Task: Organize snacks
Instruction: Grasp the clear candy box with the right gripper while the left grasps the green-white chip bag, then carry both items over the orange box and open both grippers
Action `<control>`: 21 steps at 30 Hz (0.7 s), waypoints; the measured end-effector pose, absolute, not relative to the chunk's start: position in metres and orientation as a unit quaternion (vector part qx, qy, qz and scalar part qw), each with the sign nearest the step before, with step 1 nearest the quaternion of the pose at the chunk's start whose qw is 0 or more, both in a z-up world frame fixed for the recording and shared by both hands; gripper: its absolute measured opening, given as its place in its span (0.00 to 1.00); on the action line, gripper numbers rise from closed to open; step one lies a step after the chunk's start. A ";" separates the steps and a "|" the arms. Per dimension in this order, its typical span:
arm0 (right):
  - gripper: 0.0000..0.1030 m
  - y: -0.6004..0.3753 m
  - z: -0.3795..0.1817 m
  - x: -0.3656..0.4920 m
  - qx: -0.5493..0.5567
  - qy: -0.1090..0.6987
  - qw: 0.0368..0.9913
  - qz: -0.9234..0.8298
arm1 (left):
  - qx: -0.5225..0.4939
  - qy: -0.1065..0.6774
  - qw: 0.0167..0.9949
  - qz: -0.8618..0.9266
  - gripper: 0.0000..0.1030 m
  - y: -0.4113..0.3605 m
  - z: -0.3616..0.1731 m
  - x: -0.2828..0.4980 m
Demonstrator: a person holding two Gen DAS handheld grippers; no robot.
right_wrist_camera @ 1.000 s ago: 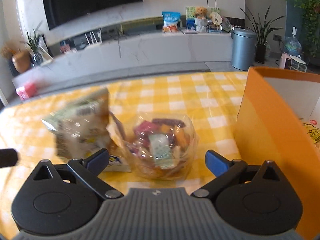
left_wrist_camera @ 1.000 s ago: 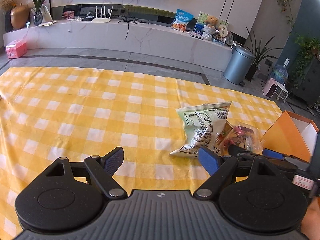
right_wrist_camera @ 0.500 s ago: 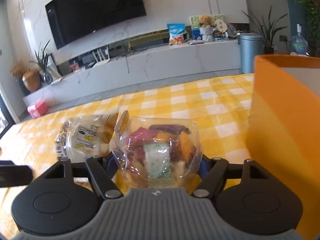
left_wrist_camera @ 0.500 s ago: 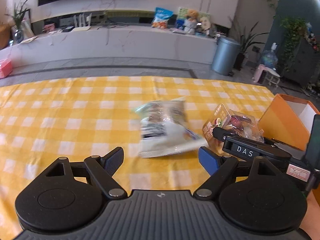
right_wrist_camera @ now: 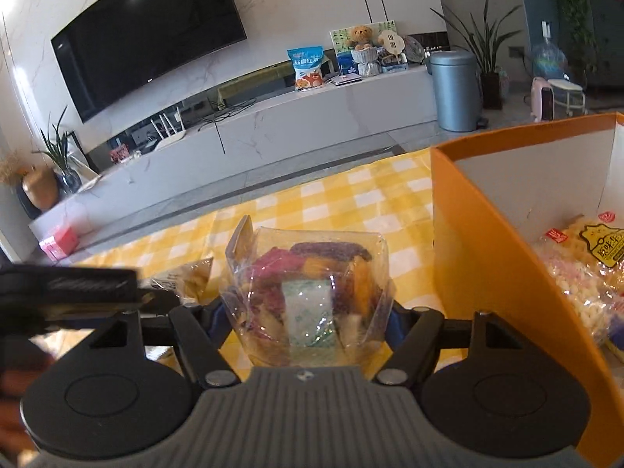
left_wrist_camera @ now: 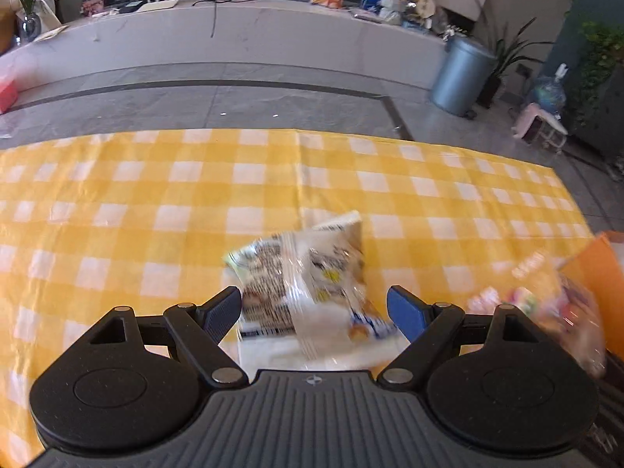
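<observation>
**Right claw clamps the clear bag of mixed snacks; left claw gapes over the printed packet**

Right gripper has its 2 blue-padded fingers pressed against the sides of a clear plastic bag of purple, pink and orange snack pieces, which stands upright between them with a small white sachet showing at its front. Just to the right of it rises the tall orange cardboard box with a white inside; a yellow packet of puffed snacks already lies in that box. The bag is outside the box, beside its orange wall.

Left gripper is spread wide, its 2 blue pads well apart on either side of a crinkled white and pale green snack packet with black print. The packet lies on the yellow and white checked tablecloth, and neither pad presses on it, though the view is blurred there.

From the left wrist view the clear bag appears as a smear at the right edge, next to the orange box.
</observation>
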State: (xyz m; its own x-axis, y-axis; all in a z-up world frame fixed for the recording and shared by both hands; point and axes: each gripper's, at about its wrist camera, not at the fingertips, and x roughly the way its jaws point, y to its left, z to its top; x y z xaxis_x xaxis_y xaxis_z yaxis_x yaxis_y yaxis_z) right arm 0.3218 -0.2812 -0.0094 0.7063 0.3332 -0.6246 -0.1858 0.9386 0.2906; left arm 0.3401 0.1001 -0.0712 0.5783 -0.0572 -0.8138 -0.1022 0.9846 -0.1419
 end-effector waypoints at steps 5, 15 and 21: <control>0.69 -0.284 -0.009 0.321 0.099 0.371 0.913 0.135 | -0.080 0.476 0.875 0.044 0.99 0.103 -0.094 0.359; 0.68 -0.280 0.004 0.315 0.052 0.342 0.928 0.138 | -0.126 0.465 0.876 0.021 0.56 0.099 -0.082 0.339; 0.68 -0.292 0.042 0.296 0.067 0.303 0.936 0.165 | -0.115 0.395 0.911 -0.007 0.55 0.086 -0.010 0.298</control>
State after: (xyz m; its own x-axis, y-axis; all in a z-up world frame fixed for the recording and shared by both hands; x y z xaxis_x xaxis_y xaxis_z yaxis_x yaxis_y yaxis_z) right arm 0.2964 -0.2921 0.0423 0.7618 0.3505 -0.5448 -0.2689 0.9362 0.2264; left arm 0.2982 0.0857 -0.0104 0.6876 -0.1032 -0.7188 -0.0792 0.9733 -0.2156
